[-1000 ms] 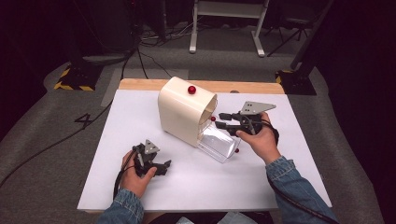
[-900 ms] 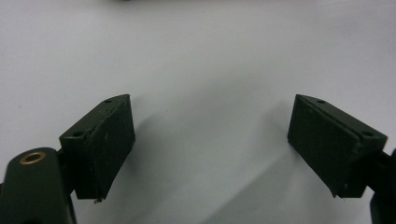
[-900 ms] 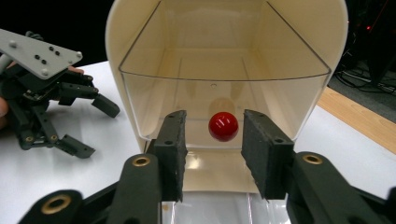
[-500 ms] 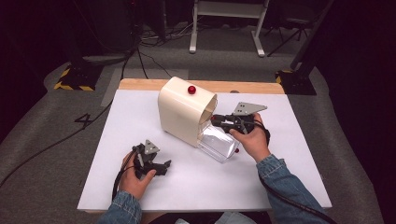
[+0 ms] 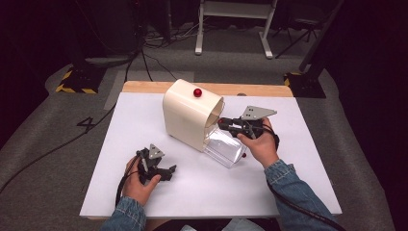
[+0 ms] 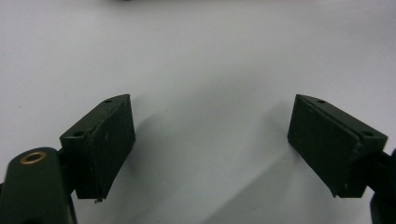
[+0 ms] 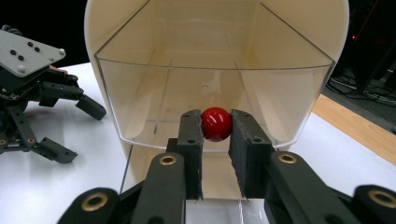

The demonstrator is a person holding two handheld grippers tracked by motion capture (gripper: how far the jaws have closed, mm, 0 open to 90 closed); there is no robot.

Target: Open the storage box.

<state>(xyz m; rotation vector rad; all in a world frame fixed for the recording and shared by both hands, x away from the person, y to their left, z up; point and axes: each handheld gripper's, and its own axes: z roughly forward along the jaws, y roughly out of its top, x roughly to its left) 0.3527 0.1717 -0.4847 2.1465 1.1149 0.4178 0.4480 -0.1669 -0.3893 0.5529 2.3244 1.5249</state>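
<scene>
A cream box [image 5: 190, 115] with a rounded top is seen standing on the white table [image 5: 298, 183], and a clear drawer [image 5: 223, 147] is seen drawn partway out of its open front, towards the person. A red knob [image 5: 197, 92] is set on top of the box. A second red knob [image 7: 216, 123] is fixed to the front wall of the drawer.

In the right gripper view, the right gripper [image 7: 215, 135] is shown closed on this second knob: the two black jaws are brought in close, one pad pressed against each side of the red ball, with only the width of the ball left between them. Through the clear front wall, the inside of the drawer can be seen, with nothing in it. In the high view, the right gripper [image 5: 227, 124] is held level at the mouth of the box, just above the drawer, by the right hand [image 5: 260, 142].

The left gripper [image 5: 161, 172] is held in the left hand [image 5: 139, 180] low over the table, near the front edge and well apart from the box. In the left gripper view, its jaws are spread wide, and nothing is held or touched between the pads [image 6: 105, 144]; bare white table is seen between them.
</scene>
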